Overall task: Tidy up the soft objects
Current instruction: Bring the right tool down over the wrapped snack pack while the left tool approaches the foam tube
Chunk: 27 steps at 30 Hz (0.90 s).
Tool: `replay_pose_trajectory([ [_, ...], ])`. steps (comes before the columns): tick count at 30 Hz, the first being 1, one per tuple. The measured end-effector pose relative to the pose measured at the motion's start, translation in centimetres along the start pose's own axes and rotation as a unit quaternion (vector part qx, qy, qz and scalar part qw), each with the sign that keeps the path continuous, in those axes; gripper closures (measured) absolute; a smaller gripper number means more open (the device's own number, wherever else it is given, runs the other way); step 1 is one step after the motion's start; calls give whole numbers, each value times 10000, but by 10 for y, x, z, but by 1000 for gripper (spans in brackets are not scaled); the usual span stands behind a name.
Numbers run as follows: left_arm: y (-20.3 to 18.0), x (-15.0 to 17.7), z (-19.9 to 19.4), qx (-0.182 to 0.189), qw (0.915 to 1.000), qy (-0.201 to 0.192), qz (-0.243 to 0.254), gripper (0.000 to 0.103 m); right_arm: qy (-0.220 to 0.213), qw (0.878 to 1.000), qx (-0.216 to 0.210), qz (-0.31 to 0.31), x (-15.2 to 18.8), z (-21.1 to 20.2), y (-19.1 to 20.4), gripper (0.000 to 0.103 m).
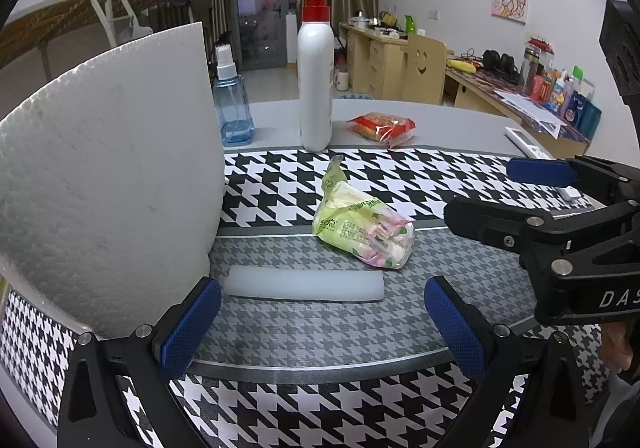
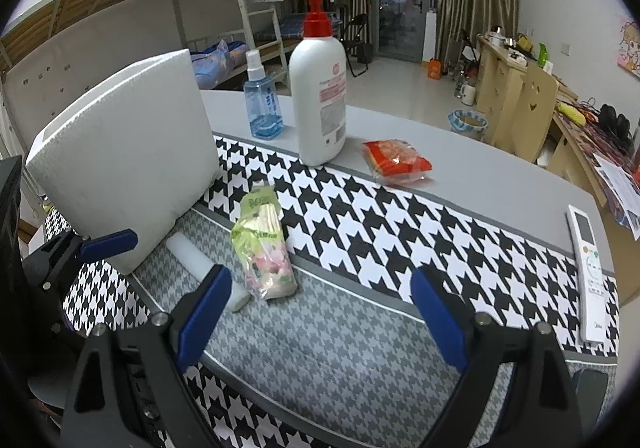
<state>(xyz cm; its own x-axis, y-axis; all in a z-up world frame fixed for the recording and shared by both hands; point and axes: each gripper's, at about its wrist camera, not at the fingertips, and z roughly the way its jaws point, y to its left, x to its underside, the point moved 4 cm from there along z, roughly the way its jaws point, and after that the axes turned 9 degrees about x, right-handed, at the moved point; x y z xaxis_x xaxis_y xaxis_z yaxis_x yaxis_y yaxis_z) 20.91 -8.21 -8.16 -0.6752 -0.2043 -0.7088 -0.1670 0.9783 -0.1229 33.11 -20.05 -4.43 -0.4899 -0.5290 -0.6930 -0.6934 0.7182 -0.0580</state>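
A green plastic bag of pink and white soft sweets (image 1: 362, 226) lies on the houndstooth cloth (image 1: 400, 176); it also shows in the right wrist view (image 2: 266, 248). A white foam bar (image 1: 304, 285) lies in front of it, seen also in the right wrist view (image 2: 208, 268). A red snack packet (image 1: 382, 128) (image 2: 398, 162) lies on the grey table further back. My left gripper (image 1: 322, 322) is open and empty just short of the foam bar. My right gripper (image 2: 322, 318) is open and empty, to the right of the bag.
A white corrugated box (image 1: 104, 176) (image 2: 124, 164) stands at the left. A white pump bottle (image 1: 316, 80) (image 2: 318, 100) and a blue spray bottle (image 1: 232, 104) (image 2: 262, 100) stand behind. A white remote (image 2: 588, 272) lies at the right edge.
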Motion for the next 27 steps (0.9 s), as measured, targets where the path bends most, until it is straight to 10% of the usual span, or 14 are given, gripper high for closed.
replay_pose_trajectory([
  [27, 8, 3, 4, -291, 9995, 123, -24, 1, 219, 9997, -75, -44, -3, 19, 7, 10],
])
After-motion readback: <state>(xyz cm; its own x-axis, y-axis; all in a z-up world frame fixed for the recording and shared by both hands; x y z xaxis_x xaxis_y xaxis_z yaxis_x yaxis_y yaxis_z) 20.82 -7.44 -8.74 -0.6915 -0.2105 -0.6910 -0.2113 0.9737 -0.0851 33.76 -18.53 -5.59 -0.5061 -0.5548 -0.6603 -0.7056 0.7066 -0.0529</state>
